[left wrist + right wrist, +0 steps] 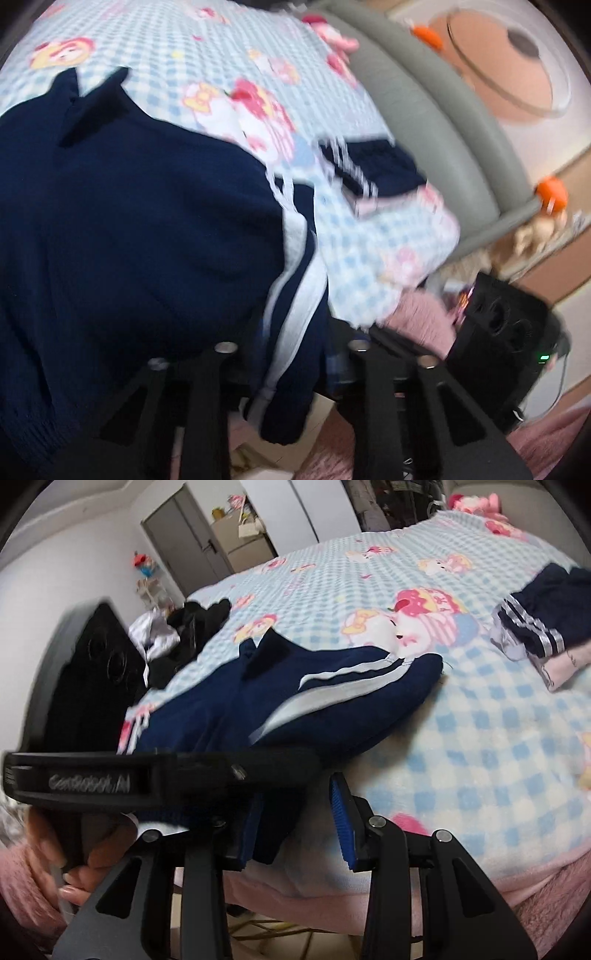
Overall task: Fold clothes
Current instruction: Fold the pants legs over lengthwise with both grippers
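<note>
The right gripper (295,827) is standing parted around the navy garment's (295,698) hem; the left gripper (291,350) is clenching the same cloth beside it.

One text only: pale, blurred lettering, apparently "GenRobot.AI", on the side of the left claw's black body (88,782), low in the right wrist view's left half. Nothing legible on the bed cover (480,738) or navy garment (207,709).

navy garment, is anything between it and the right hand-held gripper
Nothing visible: the navy garment hangs over the bed edge straight into the right hand-held gripper, its hem between the blue pads.
</note>
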A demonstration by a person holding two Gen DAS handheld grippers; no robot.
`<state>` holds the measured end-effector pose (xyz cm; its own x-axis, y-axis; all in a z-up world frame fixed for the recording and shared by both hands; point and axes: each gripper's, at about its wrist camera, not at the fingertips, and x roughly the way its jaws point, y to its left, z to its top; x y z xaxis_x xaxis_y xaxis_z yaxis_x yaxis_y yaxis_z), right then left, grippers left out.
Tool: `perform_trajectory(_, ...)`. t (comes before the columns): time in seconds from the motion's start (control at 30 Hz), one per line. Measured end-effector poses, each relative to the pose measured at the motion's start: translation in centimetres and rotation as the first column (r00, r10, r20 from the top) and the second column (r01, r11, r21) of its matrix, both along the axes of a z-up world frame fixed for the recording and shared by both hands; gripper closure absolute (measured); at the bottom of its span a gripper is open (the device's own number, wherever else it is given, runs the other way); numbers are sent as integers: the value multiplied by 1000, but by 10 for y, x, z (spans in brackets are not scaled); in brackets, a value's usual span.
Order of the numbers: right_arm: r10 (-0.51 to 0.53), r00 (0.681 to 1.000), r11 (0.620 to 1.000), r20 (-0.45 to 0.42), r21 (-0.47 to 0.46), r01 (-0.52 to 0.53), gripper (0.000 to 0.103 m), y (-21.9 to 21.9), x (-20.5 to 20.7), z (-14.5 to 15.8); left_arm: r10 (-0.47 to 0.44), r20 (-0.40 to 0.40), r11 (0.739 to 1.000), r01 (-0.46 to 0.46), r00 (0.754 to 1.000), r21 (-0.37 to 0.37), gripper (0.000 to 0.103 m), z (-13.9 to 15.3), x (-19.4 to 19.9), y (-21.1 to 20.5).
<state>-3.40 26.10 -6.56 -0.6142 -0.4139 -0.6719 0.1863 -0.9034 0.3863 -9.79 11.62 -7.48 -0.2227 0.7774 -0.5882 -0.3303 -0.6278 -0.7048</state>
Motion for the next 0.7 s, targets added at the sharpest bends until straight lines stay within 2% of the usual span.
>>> perform_trajectory(0.03, -8, 1000, 999, 8, -38, 8, 58, 5, -1, -1, 19, 2, 1000, -19, 1000, 19, 88, 0, -1, -7)
perform_trajectory(0.17, -78, 995, 992, 63, -98, 84, 58, 23, -5, -7, 66, -1, 997, -66, 998, 25, 90, 2, -2, -26)
perform_trajectory(0.27, -107, 982, 991, 158, -66, 119, 56, 26, -25, -16, 101, 1, 993, -101, 995, 63, 90, 5, -4, -42)
perform_trajectory(0.3, -86, 982, 994, 169, -55, 97, 56, 22, -35, -17, 119, 1, 990, -119, 993, 77, 90, 7, -4, -49)
perform_trajectory(0.47, 13, 995, 999, 96, -34, -10, 56, -18, -79, 4, 219, 13, 967, -219, 976, 129, 90, 10, 0, -87)
perform_trajectory(0.6, 156, 988, 986, 22, -62, -154, 56, -78, -95, 17, 380, 39, 907, -380, 924, 181, 90, 8, 14, -147)
perform_trajectory(0.7, 277, 961, 961, 23, -6, -277, 56, -129, -89, 5, 509, 92, 843, -517, 856, 145, 90, -9, 29, -195)
